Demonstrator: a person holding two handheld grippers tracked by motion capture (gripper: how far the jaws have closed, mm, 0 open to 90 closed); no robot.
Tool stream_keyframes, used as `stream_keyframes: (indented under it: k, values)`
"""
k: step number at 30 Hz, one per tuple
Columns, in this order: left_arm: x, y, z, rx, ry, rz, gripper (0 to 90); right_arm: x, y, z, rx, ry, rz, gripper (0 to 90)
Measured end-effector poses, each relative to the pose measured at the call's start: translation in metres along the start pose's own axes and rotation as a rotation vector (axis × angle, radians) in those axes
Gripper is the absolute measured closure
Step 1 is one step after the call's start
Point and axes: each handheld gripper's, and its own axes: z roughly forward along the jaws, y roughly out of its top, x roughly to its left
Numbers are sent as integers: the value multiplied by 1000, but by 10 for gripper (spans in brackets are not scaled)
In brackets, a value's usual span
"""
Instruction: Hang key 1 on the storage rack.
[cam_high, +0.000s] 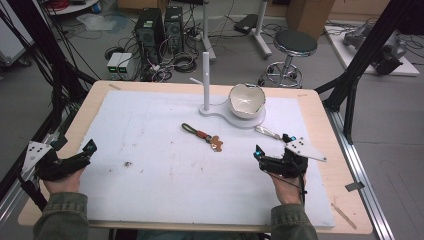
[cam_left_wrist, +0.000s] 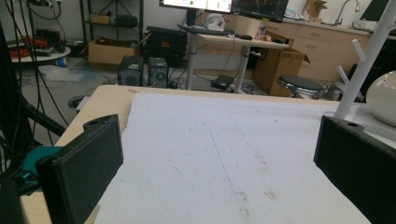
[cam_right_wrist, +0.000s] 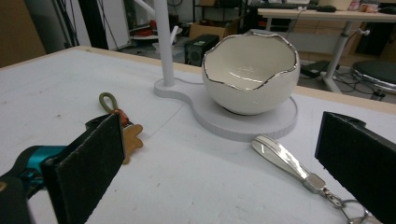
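Resting on the white mat (cam_high: 165, 165), both grippers stand wide open and empty. The silver keychain (cam_right_wrist: 285, 161) lies between the right gripper (cam_right_wrist: 219, 163) jaws, the bowl (cam_right_wrist: 250, 70) beyond them; the left gripper (cam_left_wrist: 219, 163) frames bare mat.

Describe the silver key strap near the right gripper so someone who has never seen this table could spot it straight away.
Start at the white egg-shaped bowl on the round white stand base. Just off that base, toward the right gripper, lies the silver key strap, flat on the white mat. Unlike the green-looped keychain with its brown charm at mid-table, it is shiny, pale and ends in a metal ring.
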Motion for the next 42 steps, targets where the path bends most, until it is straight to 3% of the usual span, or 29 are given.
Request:
stream_keyframes:
  k: [4, 20, 30, 35, 42]
  values:
    - [-1, 0, 1, 2, -14, 7, 17, 4, 5, 9, 15, 39, 0, 5]
    - [-6, -1, 4, 9, -52, 20, 17, 11, 21, 29, 37, 84, -18, 5]
    - [-8, -3, 9, 3, -54, 33, 17, 19, 30, 41, 49, 110, -30, 5]
    - [-11, -5, 13, 18, -84, 39, 17, 22, 32, 48, 62, 130, -36, 5]
    - [-12, -6, 13, 19, -88, 42, 17, 28, 46, 60, 72, 168, -43, 5]
